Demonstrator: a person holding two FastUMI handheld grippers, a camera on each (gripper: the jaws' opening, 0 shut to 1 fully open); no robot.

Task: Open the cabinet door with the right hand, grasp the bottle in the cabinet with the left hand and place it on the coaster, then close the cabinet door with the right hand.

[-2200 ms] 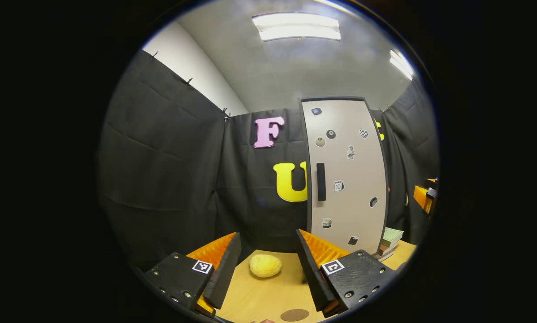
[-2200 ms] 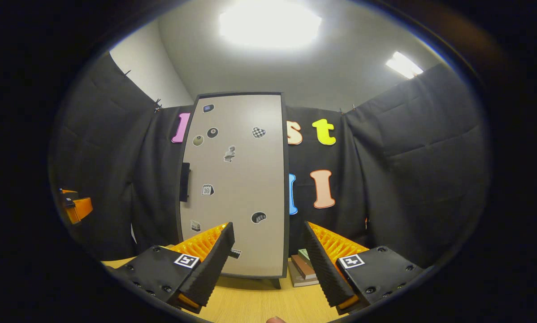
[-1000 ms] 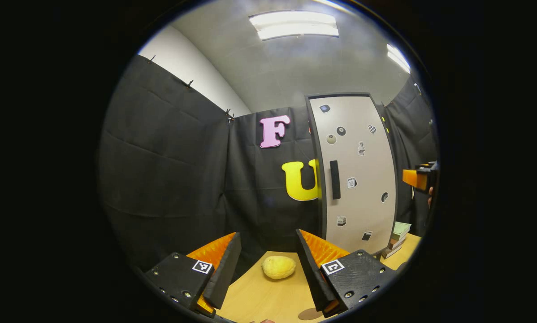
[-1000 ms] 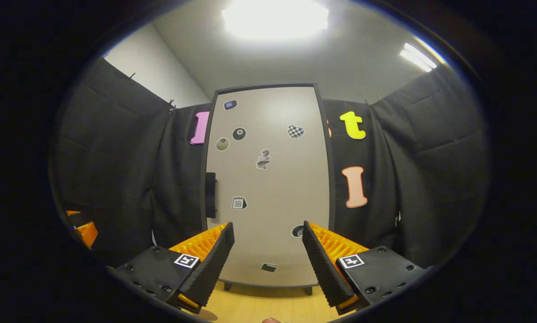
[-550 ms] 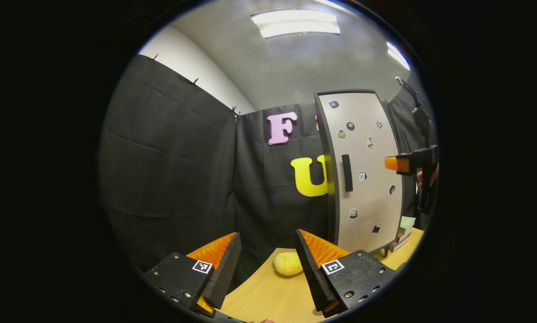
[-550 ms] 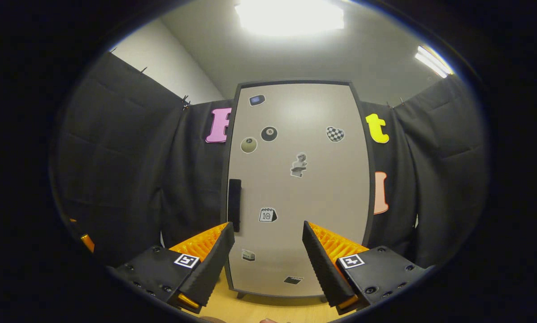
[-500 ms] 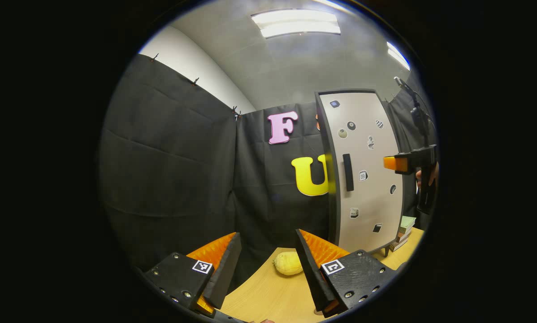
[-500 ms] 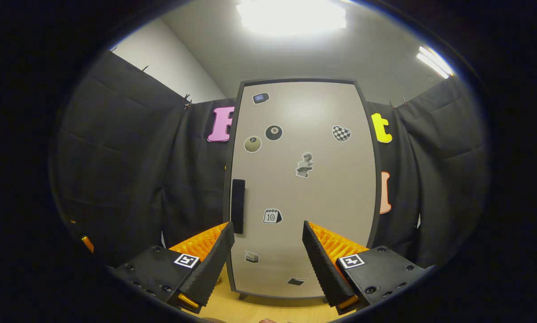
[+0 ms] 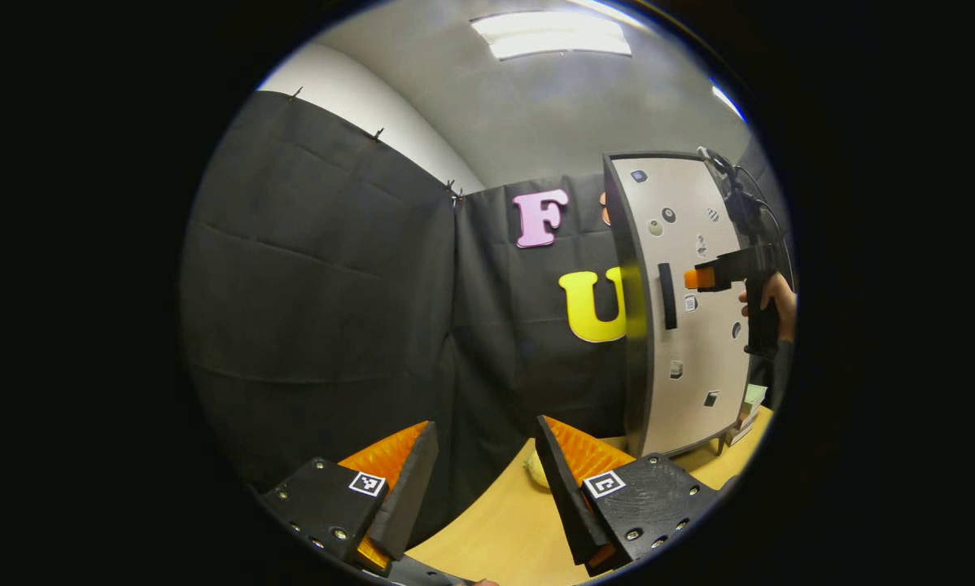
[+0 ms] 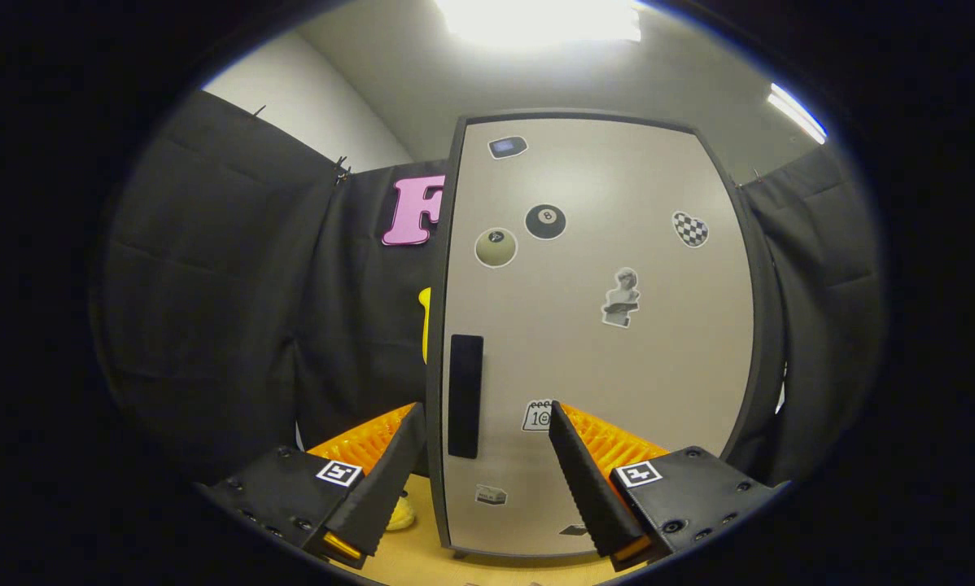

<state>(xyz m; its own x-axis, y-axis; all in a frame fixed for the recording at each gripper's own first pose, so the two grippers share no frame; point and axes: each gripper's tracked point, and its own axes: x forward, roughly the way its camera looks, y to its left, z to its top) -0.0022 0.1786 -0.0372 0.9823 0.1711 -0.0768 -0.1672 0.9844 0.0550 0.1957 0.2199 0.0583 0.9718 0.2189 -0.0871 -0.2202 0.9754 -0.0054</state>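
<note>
Right gripper [image 10: 485, 443], fingers spread wide and holding nothing, aimed at the closed cabinet door [image 10: 593, 325]; black vertical handle [image 10: 465, 395] framed between the 2 fingers, near the door's left edge, contact with it not discernible. Same gripper [image 9: 699, 277] seen from the left gripper view, held by a hand [image 9: 768, 303] in front of the door [image 9: 691, 301], its tip just beside the handle [image 9: 666, 295]. Left gripper [image 9: 485, 476], likewise open wide and empty, poised low over the wooden table [image 9: 504, 529], well apart from the cabinet. Door face dotted with small stickers, among them 2 billiard balls [image 10: 520, 234] and a checkered heart [image 10: 689, 229]. Yellow rounded object [image 9: 534, 470] lying on the table just behind the left gripper's right finger; also glimpsed in the right gripper view [image 10: 400, 514] left of the cabinet's foot. Stack of books [image 9: 748, 404] beside the cabinet's far side. Bottle concealed behind the shut door.
</note>
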